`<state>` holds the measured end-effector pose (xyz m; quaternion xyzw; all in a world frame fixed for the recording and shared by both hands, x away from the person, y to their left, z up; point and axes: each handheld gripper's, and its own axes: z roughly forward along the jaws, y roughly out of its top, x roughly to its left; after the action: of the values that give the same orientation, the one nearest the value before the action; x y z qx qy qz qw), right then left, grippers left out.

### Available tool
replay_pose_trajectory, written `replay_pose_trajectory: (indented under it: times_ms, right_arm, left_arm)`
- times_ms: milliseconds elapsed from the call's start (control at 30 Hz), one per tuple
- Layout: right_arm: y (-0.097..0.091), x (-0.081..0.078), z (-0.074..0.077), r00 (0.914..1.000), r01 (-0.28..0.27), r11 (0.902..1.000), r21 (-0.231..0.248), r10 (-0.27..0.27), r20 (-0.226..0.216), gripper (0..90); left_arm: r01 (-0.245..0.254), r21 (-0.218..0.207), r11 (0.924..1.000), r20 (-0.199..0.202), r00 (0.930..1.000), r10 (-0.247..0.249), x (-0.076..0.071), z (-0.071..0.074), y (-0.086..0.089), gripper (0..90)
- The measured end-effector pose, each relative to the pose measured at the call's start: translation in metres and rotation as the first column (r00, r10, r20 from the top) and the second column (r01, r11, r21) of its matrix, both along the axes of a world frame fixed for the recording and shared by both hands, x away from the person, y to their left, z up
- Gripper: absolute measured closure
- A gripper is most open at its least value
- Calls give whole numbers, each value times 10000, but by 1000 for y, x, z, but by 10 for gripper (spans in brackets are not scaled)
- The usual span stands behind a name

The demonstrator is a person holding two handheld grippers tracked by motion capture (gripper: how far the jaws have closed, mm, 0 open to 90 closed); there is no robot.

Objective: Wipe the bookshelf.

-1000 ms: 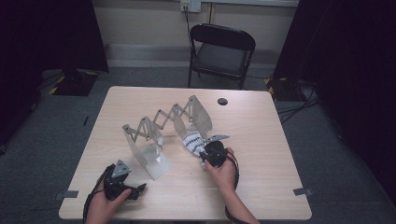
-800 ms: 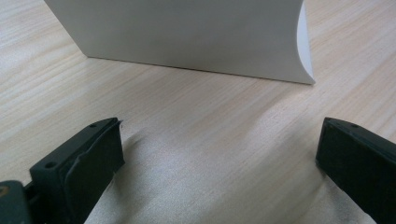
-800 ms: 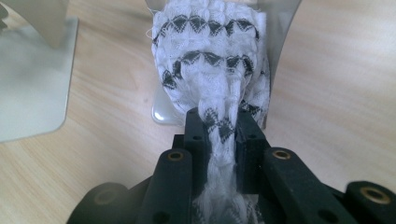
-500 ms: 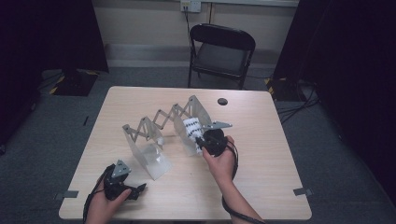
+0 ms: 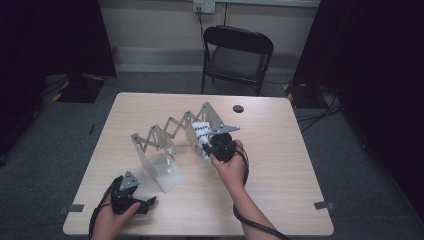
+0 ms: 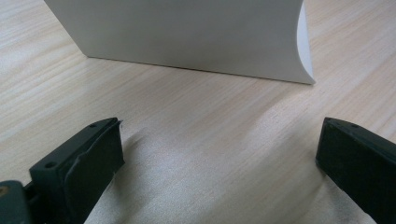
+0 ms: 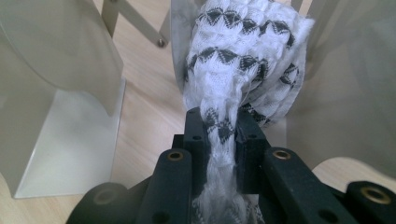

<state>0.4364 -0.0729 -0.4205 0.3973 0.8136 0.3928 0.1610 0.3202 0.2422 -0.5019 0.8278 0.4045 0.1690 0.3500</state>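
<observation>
- The left claw (image 5: 145, 204) rests low near the near left corner of the tabletop (image 5: 280, 190), its jaws standing wide apart with nothing between them. In the left gripper view the pale wood grain lies bare between the two black pads (image 6: 88, 158), and the flat white foot of the rack's nearer panel (image 6: 187, 37) stands just ahead.
- The rack (image 5: 170, 137) runs diagonally from the near left toward the far right of the tabletop: frosted, translucent panels joined by a grey scissor lattice, each panel thin, stiff and upright.
- The sock (image 5: 201, 134), a soft ribbed knit in white with black zigzag bands, is at the rack's far right end, seemingly between two panels, though the high view is too small to be sure.
- The right claw (image 5: 209, 149) is clamped on the sock's bunched end; in the right gripper view the sock (image 7: 243, 60) stretches straight ahead from the jaws, long axis in line with them, so the right hand (image 5: 227, 167) is far nearer than the left.
</observation>
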Motion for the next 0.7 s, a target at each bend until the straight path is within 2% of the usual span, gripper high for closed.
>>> replay_pose_trajectory:
  times_ms: [167, 533, 700]
  right_arm:
    - [1, -1, -12, 9998, -41, 9996, -275, 36, -173, 780]
    - [0, -8, -47, 9960, -343, 9964, -778, 277, -846, 779]
    - [0, -11, -53, 9946, -247, 9976, -644, 180, -1023, 777]
  left_arm:
    - [-1, -2, 10000, -2, 10000, 1, 0, 0, 0, 3]
    - [5, 1, 10000, -4, 10000, -5, 0, 0, 0, 2]
    - [22, 51, 10000, -3, 10000, -22, 0, 0, 0, 2]
